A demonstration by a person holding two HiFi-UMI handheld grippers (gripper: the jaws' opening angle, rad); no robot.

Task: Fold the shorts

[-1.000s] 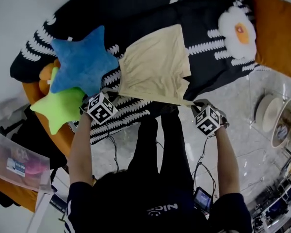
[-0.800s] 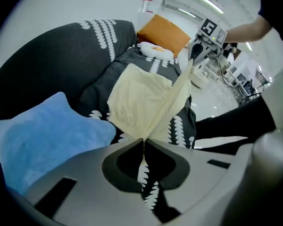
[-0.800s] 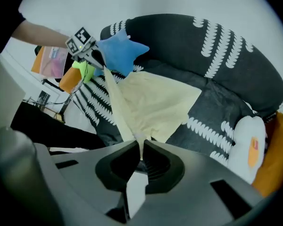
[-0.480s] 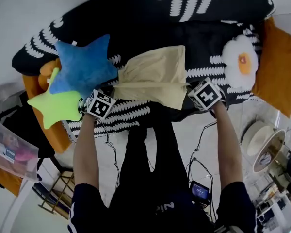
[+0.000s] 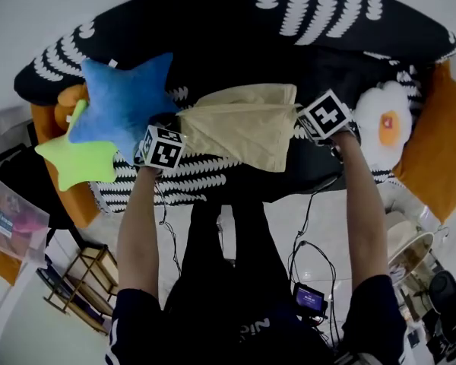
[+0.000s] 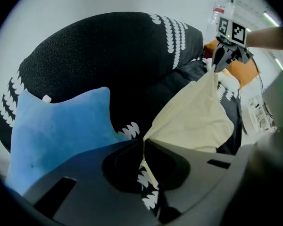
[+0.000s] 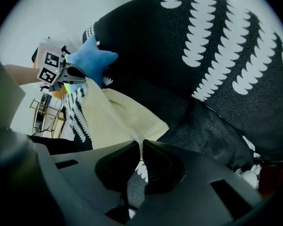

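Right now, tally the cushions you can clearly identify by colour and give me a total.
Blue star cushion: 1
Green star cushion: 1
White fried-egg cushion: 1
Orange cushion: 1
Total: 4
The orange shape at the far left is too hidden to count.

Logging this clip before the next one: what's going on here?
A person is handling cream shorts on a black patterned sofa, with one claw in each hand. The left claw is shut on one corner and the right claw on another, with the cloth stretched between them over the seat. A blue star cushion lies beside the left claw.
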